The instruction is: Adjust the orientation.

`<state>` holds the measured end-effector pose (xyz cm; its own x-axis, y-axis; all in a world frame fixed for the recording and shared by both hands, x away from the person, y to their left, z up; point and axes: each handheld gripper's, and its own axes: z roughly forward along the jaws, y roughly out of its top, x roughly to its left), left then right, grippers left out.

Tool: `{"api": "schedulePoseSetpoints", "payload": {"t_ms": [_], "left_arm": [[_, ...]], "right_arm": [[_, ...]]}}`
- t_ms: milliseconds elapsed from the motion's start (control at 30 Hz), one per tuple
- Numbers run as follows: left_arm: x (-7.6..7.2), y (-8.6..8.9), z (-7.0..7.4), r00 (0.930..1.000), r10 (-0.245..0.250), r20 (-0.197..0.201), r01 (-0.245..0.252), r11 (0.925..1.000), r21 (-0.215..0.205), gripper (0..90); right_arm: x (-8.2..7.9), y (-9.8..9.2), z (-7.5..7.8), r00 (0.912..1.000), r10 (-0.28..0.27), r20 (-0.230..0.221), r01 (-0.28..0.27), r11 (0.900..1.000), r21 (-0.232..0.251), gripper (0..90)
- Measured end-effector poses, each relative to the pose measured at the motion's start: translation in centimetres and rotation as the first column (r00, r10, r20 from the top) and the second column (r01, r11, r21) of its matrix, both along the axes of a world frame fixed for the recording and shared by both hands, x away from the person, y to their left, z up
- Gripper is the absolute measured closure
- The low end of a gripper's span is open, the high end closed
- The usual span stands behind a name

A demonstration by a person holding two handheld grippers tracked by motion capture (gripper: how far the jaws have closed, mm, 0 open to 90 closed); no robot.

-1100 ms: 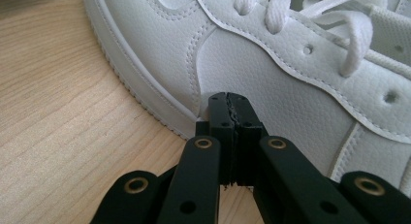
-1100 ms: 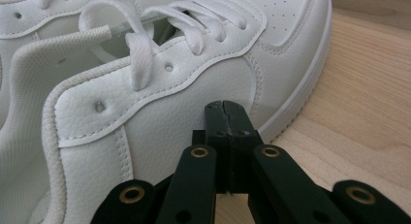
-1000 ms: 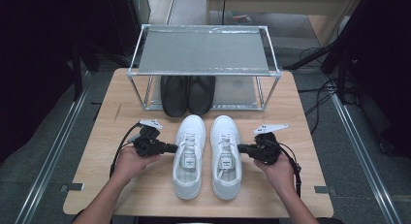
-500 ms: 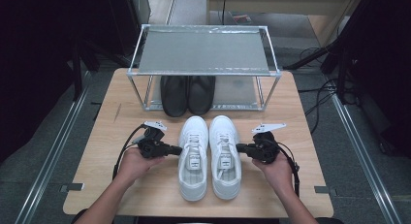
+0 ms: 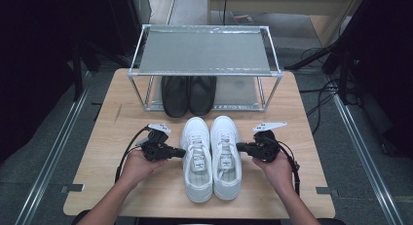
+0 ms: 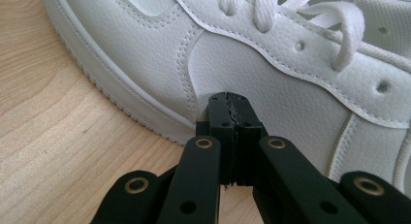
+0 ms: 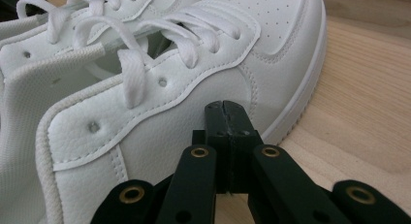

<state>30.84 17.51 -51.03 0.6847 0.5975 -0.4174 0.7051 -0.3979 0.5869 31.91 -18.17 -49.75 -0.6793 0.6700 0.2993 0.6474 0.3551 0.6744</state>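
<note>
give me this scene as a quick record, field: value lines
work in hand: white sneakers pressed between two grippers
left gripper: jaws shut, tips against the outer side of the left sneaker
right gripper: jaws shut, tips against the outer side of the right sneaker
sneakers: side by side, toes toward the rack
rack: metal frame, mesh top shelf bare
under the rack: black shoes, side by side
surface: wooden table

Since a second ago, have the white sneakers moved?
Yes. The white sneakers slid away from the table's near edge, toward the rack.
</note>
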Motion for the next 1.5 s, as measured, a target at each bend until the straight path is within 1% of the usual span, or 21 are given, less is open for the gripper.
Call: {"api": "schedulePoseSetpoints", "payload": {"t_ms": [133, 233, 333, 400, 467, 567, 633, 700, 767, 867, 900, 933, 1000, 1067, 1100, 1167, 1300, 1333, 1367, 1433, 1500], "left_arm": [[-0.1, -0.1, 0.0, 1.0000, 0.001, -0.005, -0.001, 1.0000, -0.007, 90.0], [-0.2, -0.3, -0.1, 0.9999, -0.008, -0.014, 0.008, 0.9999, -0.014, 90.0], [-0.5, -0.6, 0.0, 0.9999, -0.011, -0.013, 0.011, 0.9999, -0.012, 90.0], [-0.6, -0.7, -0.1, 0.9997, -0.017, -0.016, 0.017, 0.9996, -0.024, 90.0], [-0.6, -0.8, -0.1, 0.9994, -0.025, -0.022, 0.025, 0.9993, -0.027, 90.0], [-0.9, -1.2, -0.1, 0.9993, -0.031, -0.020, 0.030, 0.9993, -0.024, 90.0], [-1.1, -1.5, 0.0, 0.9989, -0.039, -0.025, 0.038, 0.9988, -0.030, 90.0], [-1.1, -1.9, 0.0, 0.9982, -0.049, -0.035, 0.047, 0.9977, -0.048, 90.0], [-1.3, -2.1, 0.1, 0.9978, -0.060, -0.028, 0.059, 0.9975, -0.040, 90.0], [-1.0, -1.8, 0.0, 0.9960, -0.079, -0.041, 0.077, 0.9963, -0.038, 90.0], [-1.1, -1.7, 0.0, 0.9956, -0.087, -0.034, 0.086, 0.9959, -0.027, 90.0], [-1.1, -1.6, 0.0, 0.9953, -0.094, -0.023, 0.093, 0.9953, -0.028, 90.0], [-1.1, -1.5, 0.2, 0.9939, -0.107, -0.027, 0.105, 0.9930, -0.054, 83.1], [-1.2, -1.2, 0.4, 0.9945, -0.104, -0.003, 0.104, 0.9925, -0.064, 79.5], [-1.1, -1.0, 0.7, 0.9952, -0.097, -0.001, 0.097, 0.9919, -0.082, 76.0], [-1.0, -0.6, 1.0, 0.9957, -0.091, 0.013, 0.092, 0.9891, -0.115, 73.2], [-1.1, -0.1, 1.6, 0.9960, -0.084, 0.030, 0.087, 0.9881, -0.127, 63.0], [-1.2, 0.0, 1.7, 0.9949, -0.090, 0.045, 0.096, 0.9875, -0.126, 61.1], [-1.3, 0.0, 1.9, 0.9947, -0.089, 0.051, 0.095, 0.9871, -0.129, 59.6], [-1.4, 0.2, 2.1, 0.9947, -0.088, 0.053, 0.094, 0.9859, -0.139, 55.6], [-1.4, 0.2, 2.2, 0.9950, -0.086, 0.050, 0.092, 0.9870, -0.132, 52.2]], "right_arm": [[0.1, 0.1, 0.0, 1.0000, -0.002, -0.002, 0.002, 1.000, -0.008, 90.0], [0.3, 0.2, 0.1, 1.0000, -0.005, 0.008, 0.005, 1.000, -0.017, 90.0], [0.6, 0.2, 0.1, 0.9999, -0.010, 0.012, 0.010, 1.000, -0.021, 90.0], [0.9, 0.2, 0.1, 0.9999, -0.012, 0.009, 0.013, 1.000, -0.021, 90.0], [1.1, 0.1, 0.1, 0.9998, -0.017, 0.011, 0.018, 1.000, -0.021, 90.0], [1.5, 0.0, 0.1, 0.9995, -0.030, 0.011, 0.030, 0.999, -0.014, 90.0], [1.8, 0.1, 0.1, 0.9992, -0.037, 0.013, 0.037, 0.999, -0.020, 90.0], [2.1, 0.1, 0.2, 0.9988, -0.042, 0.027, 0.043, 0.999, -0.030, 90.0], [2.3, 0.0, 0.1, 0.9982, -0.050, 0.032, 0.051, 0.998, -0.028, 90.0], [2.5, -0.3, 0.1, 0.9981, -0.054, 0.029, 0.055, 0.998, -0.012, 90.0], [2.5, -0.4, 0.1, 0.9980, -0.055, 0.030, 0.055, 0.998, -0.011, 90.0], [2.5, -0.5, 0.1, 0.9977, -0.060, 0.033, 0.060, 0.998, -0.009, 90.0], [2.5, -0.8, 0.1, 0.9966, -0.066, 0.048, 0.067, 0.998, -0.011, 85.3], [2.6, -1.3, 0.1, 0.9968, -0.071, 0.038, 0.071, 0.997, 0.006, 83.9], [2.6, -1.6, 0.2, 0.9968, -0.071, 0.038, 0.070, 0.997, 0.015, 83.8], [2.5, -1.8, 0.4, 0.9958, -0.076, 0.051, 0.075, 0.997, 0.021, 81.9], [2.1, -2.1, 1.0, 0.9950, -0.068, 0.073, 0.065, 0.997, 0.042, 76.5], [2.0, -2.1, 1.2, 0.9948, -0.065, 0.078, 0.062, 0.997, 0.046, 76.5], [1.9, -2.1, 1.3, 0.9948, -0.058, 0.083, 0.054, 0.997, 0.051, 76.0], [1.6, -2.2, 1.5, 0.9940, -0.058, 0.093, 0.053, 0.997, 0.062, 74.2], [1.4, -2.3, 1.8, 0.9930, -0.060, 0.102, 0.052, 0.996, 0.076, 71.7]]}}
